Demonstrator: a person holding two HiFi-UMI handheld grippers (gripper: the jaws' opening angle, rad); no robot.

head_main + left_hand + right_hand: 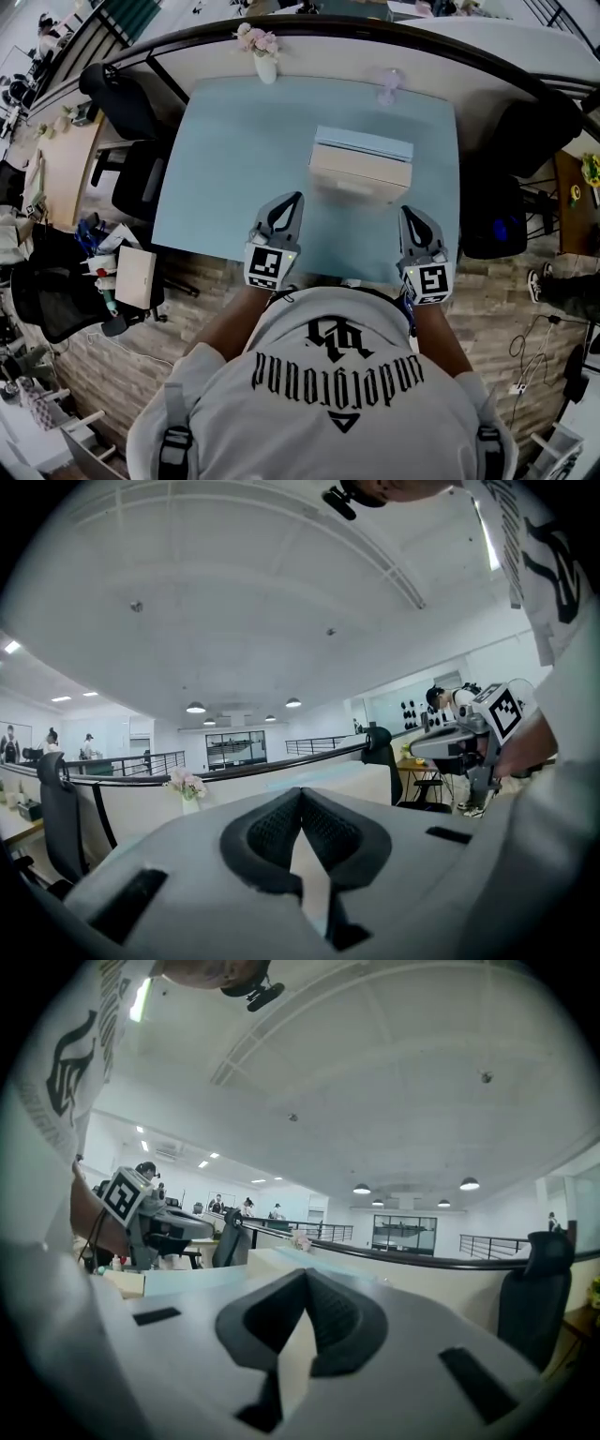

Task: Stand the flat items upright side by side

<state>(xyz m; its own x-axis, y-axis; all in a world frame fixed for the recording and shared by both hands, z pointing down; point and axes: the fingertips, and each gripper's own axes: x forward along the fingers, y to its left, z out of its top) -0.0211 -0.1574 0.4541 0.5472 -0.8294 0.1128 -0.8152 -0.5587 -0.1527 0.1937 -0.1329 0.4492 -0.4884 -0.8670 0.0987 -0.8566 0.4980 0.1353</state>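
Both left gripper (pixel 290 202) and right gripper (pixel 411 216), fingers clenched empty, lie at lower centre, below stacked flat items (pixel 361 167) on the surface (pixel 225 169).

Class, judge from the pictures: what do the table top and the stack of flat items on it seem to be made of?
Table top: probably laminate or painted board, matt; even pale blue, no grain.
Stack of flat items: perhaps cardboard or paper, matt; beige sides, pale blue top, sharp edges.
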